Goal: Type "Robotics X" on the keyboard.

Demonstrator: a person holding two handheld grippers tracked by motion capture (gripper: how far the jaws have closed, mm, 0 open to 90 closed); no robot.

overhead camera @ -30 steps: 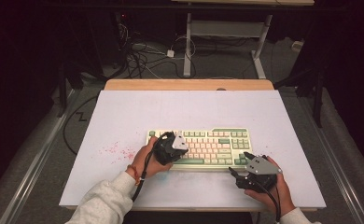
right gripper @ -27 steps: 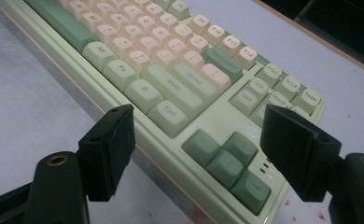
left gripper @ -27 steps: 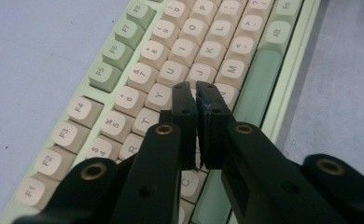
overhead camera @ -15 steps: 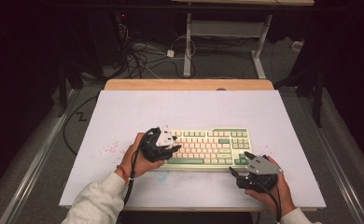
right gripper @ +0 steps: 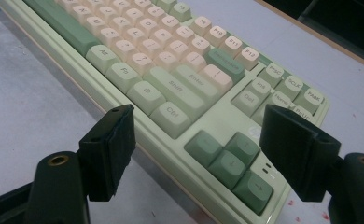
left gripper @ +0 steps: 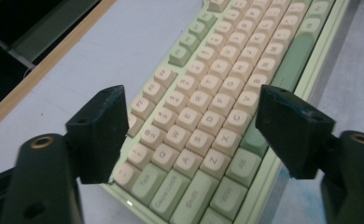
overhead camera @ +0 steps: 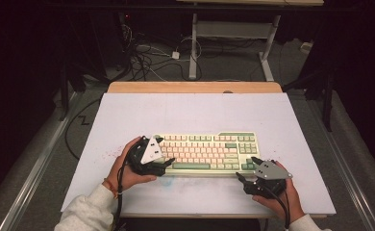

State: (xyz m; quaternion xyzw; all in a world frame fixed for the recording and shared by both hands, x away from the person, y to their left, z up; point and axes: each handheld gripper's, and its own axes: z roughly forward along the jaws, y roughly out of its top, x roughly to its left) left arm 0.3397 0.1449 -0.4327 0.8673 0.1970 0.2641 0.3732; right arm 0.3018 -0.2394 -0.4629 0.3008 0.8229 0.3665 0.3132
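- A green and cream keyboard is lying flat on the pale tabletop, toward its near side and roughly in the middle between left and right, with its long edge running left to right.
- The left gripper is hovering at the keyboard's left end, held in the person's left hand, with a grey three-cornered plate sitting on top of it.
- Its jaws have just been opening and are now standing wide apart; in the left gripper view they are framing the letter keys at the keyboard's left end, with nothing pressed between the pads.
- The right gripper is resting just off the keyboard's near right corner, held in the person's right hand, also carrying a grey plate.
- Its jaws are standing wide as well; in the right gripper view the dark green arrow keys are lying between them, and the pads are not touching the keyboard.
- Faint reddish specks are showing on the tabletop to the left of the left hand.
- Cables are lying tangled on the floor beyond the far edge of the tabletop.
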